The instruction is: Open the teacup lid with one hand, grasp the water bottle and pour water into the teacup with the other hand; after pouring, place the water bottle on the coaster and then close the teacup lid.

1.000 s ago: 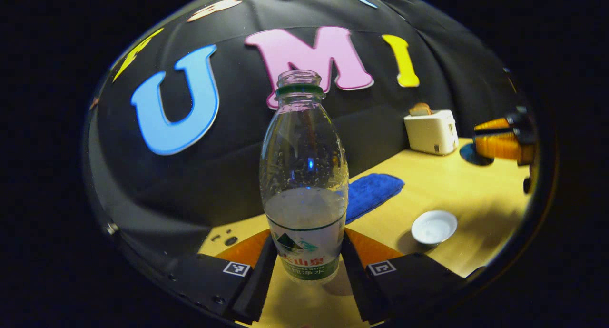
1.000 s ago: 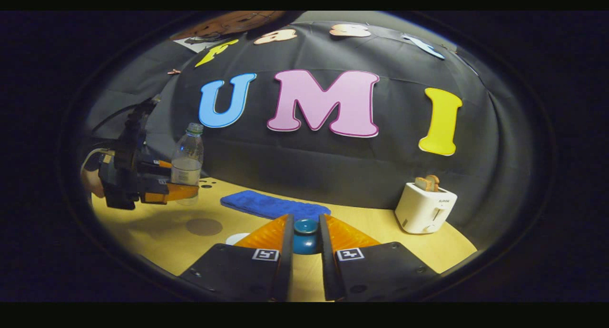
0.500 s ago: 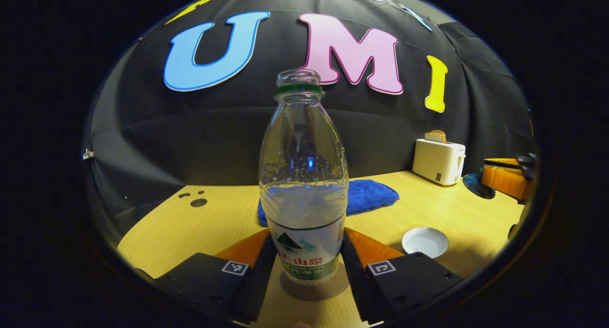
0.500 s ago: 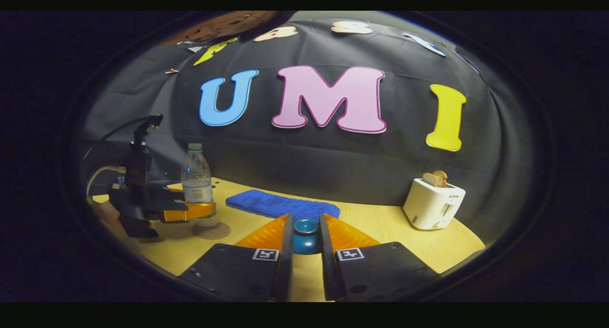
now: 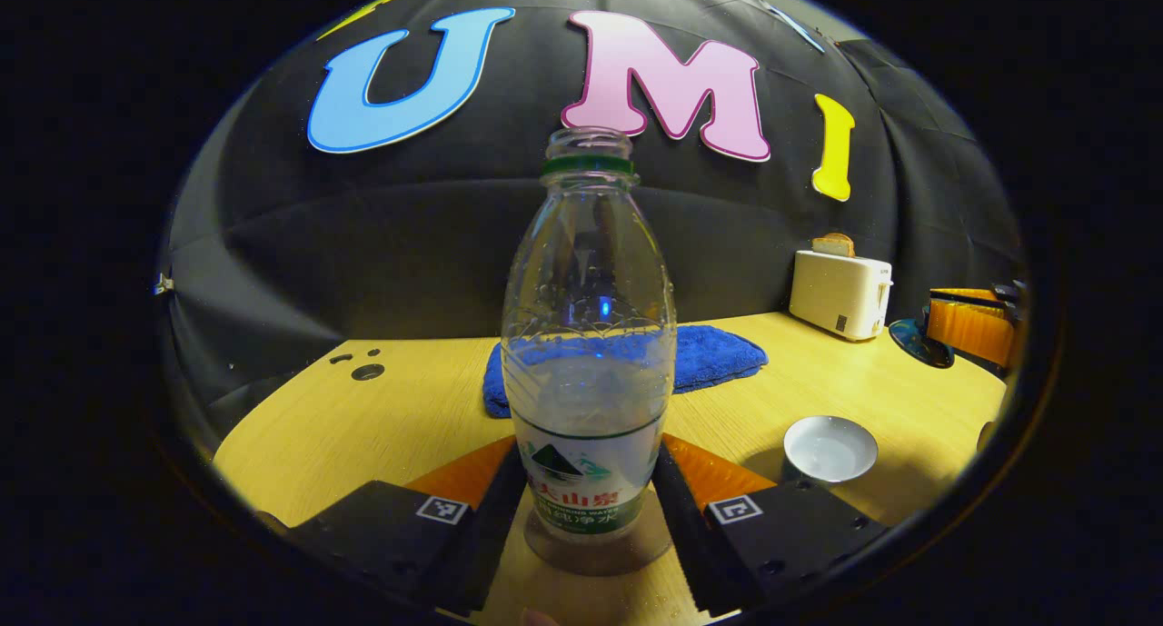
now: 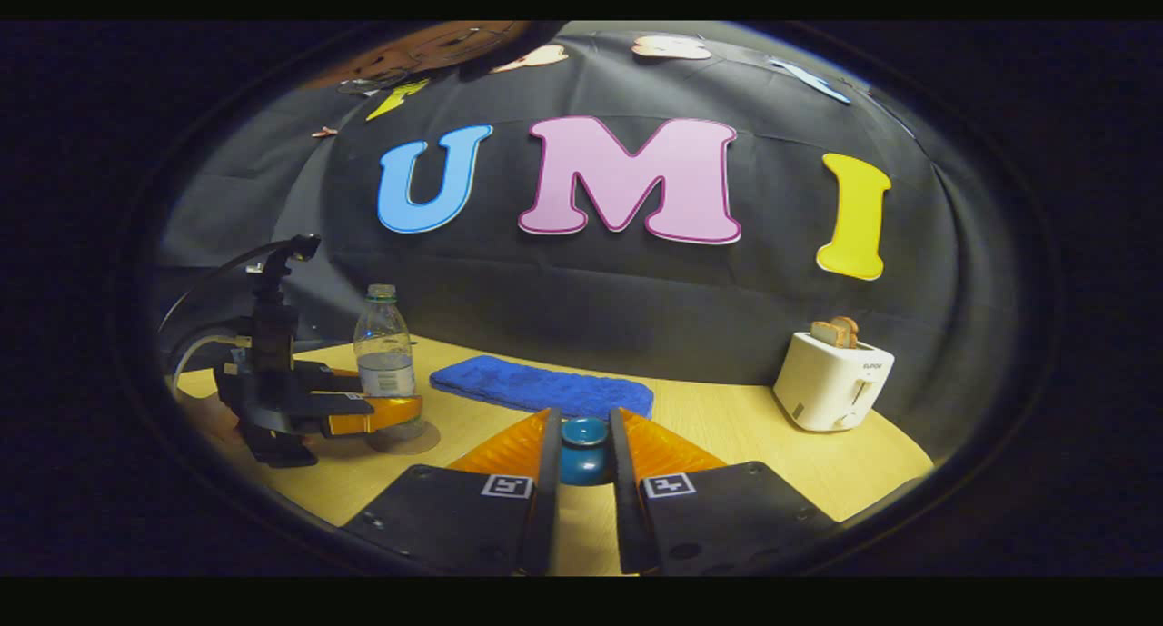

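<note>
1. Left gripper view: my left claw (image 5: 589, 508) pinches the water bottle (image 5: 589, 353) low, at its label, one finger on each side. The bottle stands upright on the round coaster (image 5: 627, 553) on the bench (image 5: 363, 426).
2. I judge the bottle thin and easy to dent. It is uncapped and about half full, so it is not heavy, but it can slosh. The low, label-height hold looks the firmest place.
3. The open teacup (image 5: 830, 448) stands to the right. I cannot tell how much water is in it.
4. I cannot tell if the bottle base rests fully on the coaster, because my fingers cover the sides.
5. Right gripper view: my right claw (image 6: 583, 467) is pressed on the knob of the lid (image 6: 583, 453). The lid is glossy, hard and probably breakable.
6. Most of the lid is hidden between my fingers. Far left, the bottle and the left claw stand together.
</note>
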`<move>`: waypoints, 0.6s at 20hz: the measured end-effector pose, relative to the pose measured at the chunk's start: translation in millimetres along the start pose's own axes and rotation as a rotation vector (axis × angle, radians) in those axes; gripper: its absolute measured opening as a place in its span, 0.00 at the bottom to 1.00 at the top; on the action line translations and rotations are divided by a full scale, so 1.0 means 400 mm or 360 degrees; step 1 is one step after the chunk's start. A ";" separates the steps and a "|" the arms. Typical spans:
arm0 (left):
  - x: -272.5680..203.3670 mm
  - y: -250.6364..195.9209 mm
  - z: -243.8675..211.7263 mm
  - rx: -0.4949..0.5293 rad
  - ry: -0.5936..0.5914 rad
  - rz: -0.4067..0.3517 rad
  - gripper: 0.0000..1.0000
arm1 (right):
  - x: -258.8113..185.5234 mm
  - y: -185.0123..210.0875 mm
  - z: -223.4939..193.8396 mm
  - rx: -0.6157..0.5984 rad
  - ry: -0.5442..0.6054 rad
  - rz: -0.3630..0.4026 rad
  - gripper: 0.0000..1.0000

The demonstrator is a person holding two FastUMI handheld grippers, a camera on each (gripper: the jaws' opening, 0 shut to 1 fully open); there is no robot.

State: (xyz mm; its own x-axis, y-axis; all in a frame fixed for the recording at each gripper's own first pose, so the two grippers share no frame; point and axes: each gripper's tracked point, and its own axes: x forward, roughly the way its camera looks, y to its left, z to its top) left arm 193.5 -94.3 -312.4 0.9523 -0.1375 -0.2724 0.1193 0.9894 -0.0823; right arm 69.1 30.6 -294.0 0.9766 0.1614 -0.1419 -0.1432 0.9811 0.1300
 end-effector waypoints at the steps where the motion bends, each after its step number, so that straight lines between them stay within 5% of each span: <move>1: 0.000 -0.005 -0.001 -0.0001 0.0007 -0.0012 0.84 | 0.001 0.003 -0.001 0.0006 0.0001 0.0006 0.29; 4: -0.004 -0.005 -0.017 0.0010 0.0041 -0.0005 0.96 | 0.010 0.011 -0.011 0.0029 0.0016 0.0021 0.29; 12: -0.099 -0.005 -0.056 0.0070 0.0100 0.0000 0.95 | 0.048 0.089 -0.062 0.0102 0.0077 0.0133 0.29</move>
State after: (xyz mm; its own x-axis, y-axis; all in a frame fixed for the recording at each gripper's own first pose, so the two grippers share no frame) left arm 149.1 -92.1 -322.9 0.9330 -0.1386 -0.3322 0.1328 0.9903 -0.0402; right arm 79.0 71.4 -316.3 0.9526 0.2491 -0.1748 -0.2120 0.9553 0.2059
